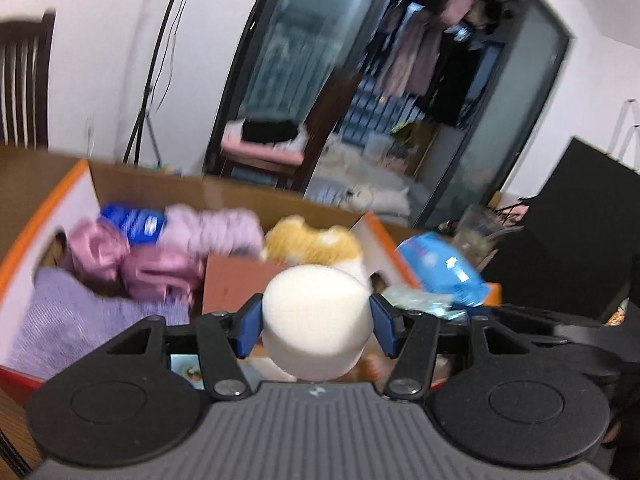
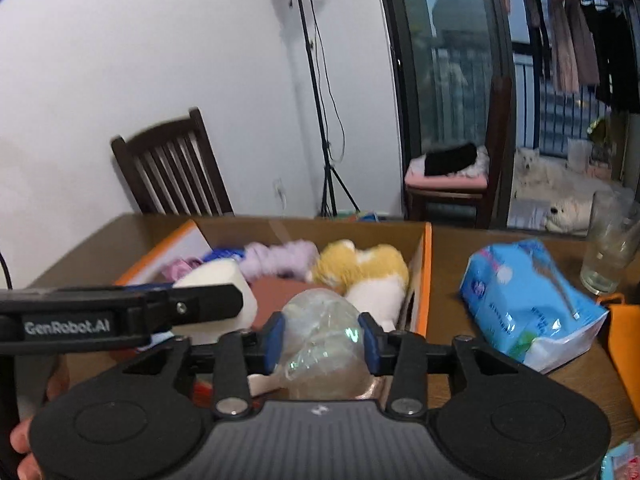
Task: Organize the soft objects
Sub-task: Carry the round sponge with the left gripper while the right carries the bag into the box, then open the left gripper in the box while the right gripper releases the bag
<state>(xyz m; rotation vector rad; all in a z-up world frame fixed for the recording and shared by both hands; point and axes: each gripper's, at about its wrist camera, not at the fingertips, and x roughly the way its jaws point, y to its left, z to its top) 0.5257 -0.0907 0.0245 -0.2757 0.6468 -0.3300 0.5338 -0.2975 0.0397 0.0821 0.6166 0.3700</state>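
Observation:
My left gripper [image 1: 316, 320] is shut on a white foam cylinder [image 1: 316, 312] and holds it over the near edge of an open cardboard box [image 1: 224, 192] with orange flaps. The cylinder also shows in the right wrist view [image 2: 224, 276], with the left gripper [image 2: 120, 316] in front of it. My right gripper [image 2: 322, 340] is shut on a clear crumpled plastic bag [image 2: 324, 336], just at the box's near right side. In the box [image 2: 352, 232] lie a yellow-and-white plush toy [image 2: 360, 268], a fluffy lilac item [image 2: 276, 258], pink cloth [image 1: 132, 260] and a purple knit [image 1: 80, 316].
A blue tissue pack [image 2: 528, 304] lies on the wooden table [image 2: 472, 248] right of the box, with a glass [image 2: 608, 248] beyond it. A dark wooden chair [image 2: 172, 172] stands behind the table, and a light stand [image 2: 320, 120] by the wall. An orange item [image 2: 624, 344] sits at the right edge.

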